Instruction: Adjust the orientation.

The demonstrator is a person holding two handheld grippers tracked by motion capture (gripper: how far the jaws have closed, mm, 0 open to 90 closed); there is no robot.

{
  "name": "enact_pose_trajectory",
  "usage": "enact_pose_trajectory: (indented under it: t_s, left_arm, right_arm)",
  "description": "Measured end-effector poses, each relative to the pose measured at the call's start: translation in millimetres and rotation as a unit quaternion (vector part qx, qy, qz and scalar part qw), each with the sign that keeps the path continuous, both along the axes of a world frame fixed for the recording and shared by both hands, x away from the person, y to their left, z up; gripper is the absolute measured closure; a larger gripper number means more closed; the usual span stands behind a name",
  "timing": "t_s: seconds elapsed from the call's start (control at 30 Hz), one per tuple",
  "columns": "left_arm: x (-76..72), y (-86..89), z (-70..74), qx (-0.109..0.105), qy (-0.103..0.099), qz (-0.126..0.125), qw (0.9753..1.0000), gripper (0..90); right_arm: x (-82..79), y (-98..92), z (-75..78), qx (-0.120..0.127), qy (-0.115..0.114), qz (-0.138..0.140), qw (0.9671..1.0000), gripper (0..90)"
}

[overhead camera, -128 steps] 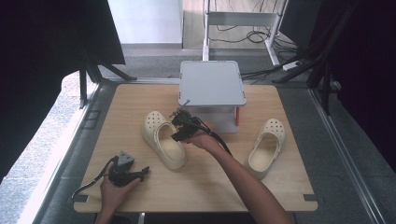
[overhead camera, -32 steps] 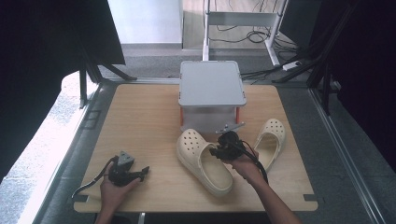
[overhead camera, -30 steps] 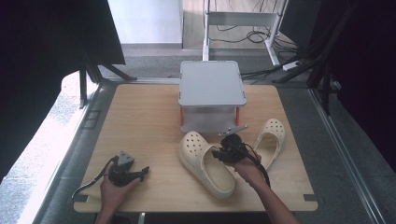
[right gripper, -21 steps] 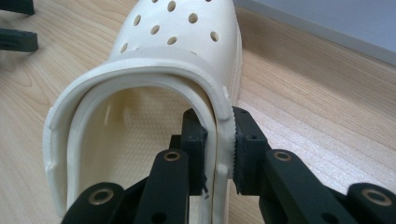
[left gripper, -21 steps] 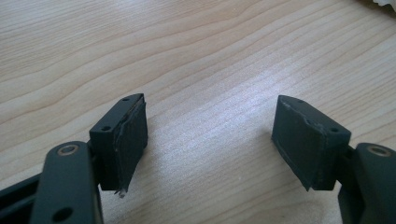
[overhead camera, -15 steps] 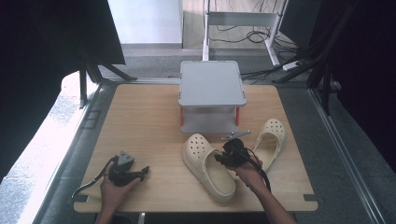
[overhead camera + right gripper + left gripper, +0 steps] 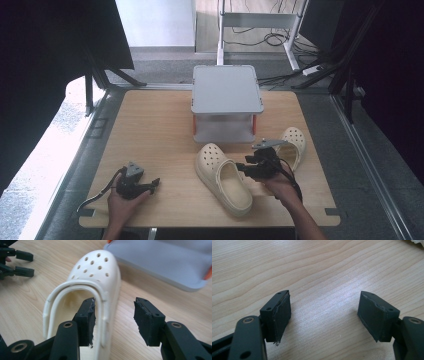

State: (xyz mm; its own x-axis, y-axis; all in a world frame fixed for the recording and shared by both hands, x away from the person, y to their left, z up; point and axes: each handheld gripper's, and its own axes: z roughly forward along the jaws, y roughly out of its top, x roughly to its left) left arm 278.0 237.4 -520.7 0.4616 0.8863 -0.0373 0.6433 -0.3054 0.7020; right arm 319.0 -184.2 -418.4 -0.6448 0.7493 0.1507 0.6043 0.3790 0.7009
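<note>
The right gripper (image 7: 248, 166) sits over the near clog (image 7: 223, 177) in the middle of the counter (image 7: 150, 125), and its fingers (image 7: 87, 315) are spread apart, released. In the right gripper view one finger is inside the shoe's opening, just behind the heel strap, while the other finger stands outside the shoe's side wall over bare wood; the wall runs between them, with a clear gap on the outer side. Whether the inner finger touches the strap is hard to tell.

That cream clog lies flat on its sole, holed toe pointing toward the grey box (image 7: 226, 102) at the far side, close to it but not touching. The second clog (image 7: 294, 145) lies just to the right, partly behind the right hand (image 7: 280, 187), the pair near each other.

Over on the left, the left gripper (image 7: 155, 183) rests low on the counter near the front edge, held in the left hand (image 7: 122, 200). Its fingers (image 7: 279, 312) are wide open with nothing but wood grain between them, well apart from both shoes.
</note>
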Motion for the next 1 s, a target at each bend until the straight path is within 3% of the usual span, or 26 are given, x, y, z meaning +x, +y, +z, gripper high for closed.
enact_pose_trajectory:
  t_s: [0.33,0.47,0.6,0.87,0.93,0.97,1.0]
  left_arm:
    - [0.5,-0.5,-0.1,0.0,0.0,0.001,1.0,27.1]
    - [0.6,-0.5,0.0,0.002,0.0,0.0,1.0,27.1]
    - [0.3,-0.7,-0.1,0.001,0.0,0.001,1.0,27.1]
    - [1.1,-0.4,0.2,0.001,0.001,0.0,1.0,26.9]
    - [1.6,-0.5,0.1,0.0,0.001,-0.001,1.0,26.9]
    - [2.0,-0.6,0.1,0.0,0.001,-0.002,1.0,26.9]
    - [2.0,-0.6,0.1,0.0,0.001,-0.002,1.0,26.9]
  right_arm:
    - [-4.7,-31.0,5.7,-0.022,-0.013,-0.039,0.9989,54.4]
    - [-3.1,-36.8,3.7,-0.024,-0.012,-0.054,0.9982,61.2]
    - [-0.9,-31.0,-2.0,-0.039,-0.01,-0.067,0.997,74.3]
    - [-9.4,-13.0,-32.7,-0.08,0.017,-0.067,0.9944,88.9]
    - [-10.3,-13.0,-38.5,-0.085,0.017,-0.07,0.9938,89.7]
    - [-12.0,-14.2,-47.2,-0.109,0.007,-0.079,0.9909,90.0]
    - [-12.0,-14.2,-47.2,-0.109,0.007,-0.079,0.9909,90.0]
